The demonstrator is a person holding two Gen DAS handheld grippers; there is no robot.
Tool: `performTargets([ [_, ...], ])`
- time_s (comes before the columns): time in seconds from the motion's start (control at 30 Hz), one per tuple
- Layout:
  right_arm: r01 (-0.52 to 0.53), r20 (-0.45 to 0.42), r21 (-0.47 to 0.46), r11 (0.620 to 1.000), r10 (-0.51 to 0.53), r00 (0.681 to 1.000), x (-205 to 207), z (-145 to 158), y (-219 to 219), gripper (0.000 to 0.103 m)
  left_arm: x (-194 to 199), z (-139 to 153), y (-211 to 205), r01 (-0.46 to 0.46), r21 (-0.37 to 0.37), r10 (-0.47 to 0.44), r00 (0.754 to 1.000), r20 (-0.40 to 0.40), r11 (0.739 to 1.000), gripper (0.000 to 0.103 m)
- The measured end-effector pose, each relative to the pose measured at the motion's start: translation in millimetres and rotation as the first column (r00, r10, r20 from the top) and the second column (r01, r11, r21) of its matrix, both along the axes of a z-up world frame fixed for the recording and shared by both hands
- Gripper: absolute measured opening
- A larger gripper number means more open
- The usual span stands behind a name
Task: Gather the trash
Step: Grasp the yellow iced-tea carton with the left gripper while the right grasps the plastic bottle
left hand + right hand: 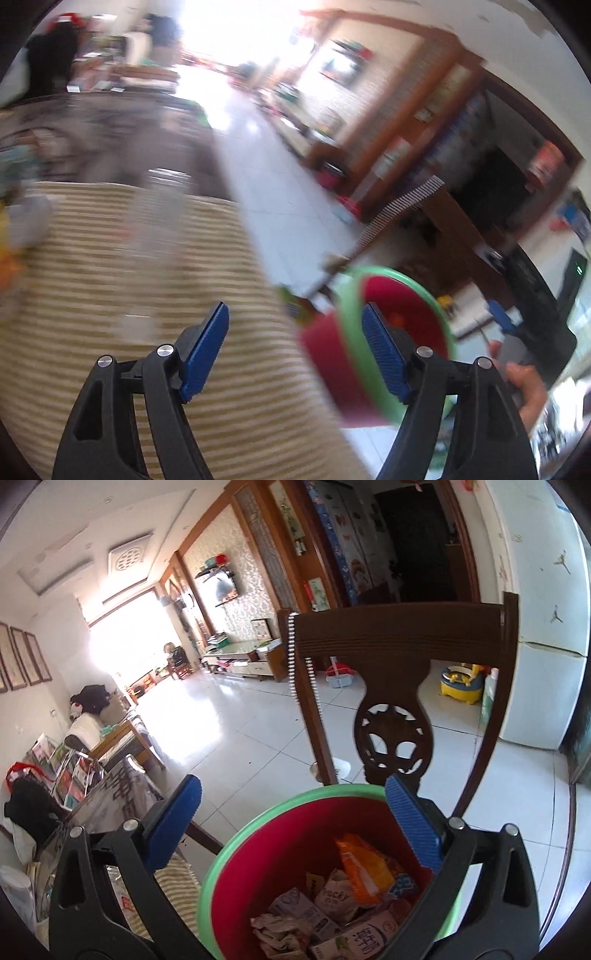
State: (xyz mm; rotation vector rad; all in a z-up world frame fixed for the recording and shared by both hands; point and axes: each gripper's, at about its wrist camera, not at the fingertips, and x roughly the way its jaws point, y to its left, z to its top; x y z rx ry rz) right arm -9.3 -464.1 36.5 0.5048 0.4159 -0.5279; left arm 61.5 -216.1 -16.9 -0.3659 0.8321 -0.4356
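Both grippers, left gripper (295,354) and right gripper (291,830), gape empty beside the red bin (280,853), while the clear plastic bottle (155,251) beyond looks light, slick and crushable, best pinched mid-body.

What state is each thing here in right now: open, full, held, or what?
Left gripper: fingers open, holding nothing.
Right gripper: fingers open, empty, above the bin.
Bin: upright, no lid, partly filled with trash.
Orange wrapper: crumpled, lying on top inside the bin.
Milk carton: in the bin, lying among the trash.
Chair: upright, just behind the bin.
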Motion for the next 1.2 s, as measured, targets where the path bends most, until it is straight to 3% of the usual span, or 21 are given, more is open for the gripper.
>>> performTargets([
  [0.07,-0.028,-0.008,-0.003,1.0,0.028,1.0,6,1,11,0.098,-2,0,36,-0.087,0.021,0.087,0.996,0.006,0.996,0.071],
  [0.17,-0.076,-0.014,0.001,0.997,0.076,0.997,16,3,28,0.098,-3,-4,93,-0.261,0.085,0.261,0.965,0.011,0.961,0.071],
  [0.23,-0.119,-0.023,-0.007,0.993,0.119,0.993,24,5,44,0.098,0,-12,133,-0.378,0.134,0.383,0.924,-0.01,0.916,0.071],
  [0.4,-0.22,-0.059,-0.058,0.974,0.217,0.974,41,7,85,0.098,19,-31,208,-0.544,0.141,0.559,0.821,-0.118,0.827,0.071],
  [0.5,-0.274,-0.093,-0.075,0.959,0.267,0.959,51,4,103,0.098,39,-45,223,-0.563,0.188,0.592,0.787,-0.175,0.805,0.071],
  [0.57,-0.303,-0.113,-0.08,0.95,0.293,0.949,56,2,111,0.098,51,-53,221,-0.534,0.215,0.573,0.792,-0.209,0.817,0.072],
  [0.77,-0.348,-0.164,-0.071,0.935,0.333,0.929,70,-8,122,0.098,76,-60,207,-0.495,0.262,0.546,0.818,-0.18,0.829,0.086],
  [0.9,-0.377,-0.195,-0.069,0.923,0.359,0.913,79,-14,132,0.098,91,-65,200,-0.466,0.274,0.524,0.828,-0.201,0.841,0.087],
  [1.0,-0.421,-0.223,-0.058,0.905,0.399,0.889,89,-20,145,0.098,87,-67,199,-0.45,0.261,0.501,0.846,-0.181,0.854,0.074],
  [1.07,-0.461,-0.247,-0.052,0.886,0.435,0.866,96,-24,158,0.098,84,-64,196,-0.419,0.224,0.459,0.872,-0.172,0.88,0.056],
  [1.2,-0.537,-0.279,0.008,0.844,0.517,0.809,114,-36,184,0.098,72,-61,194,-0.369,0.189,0.404,0.893,-0.2,0.91,0.044],
])
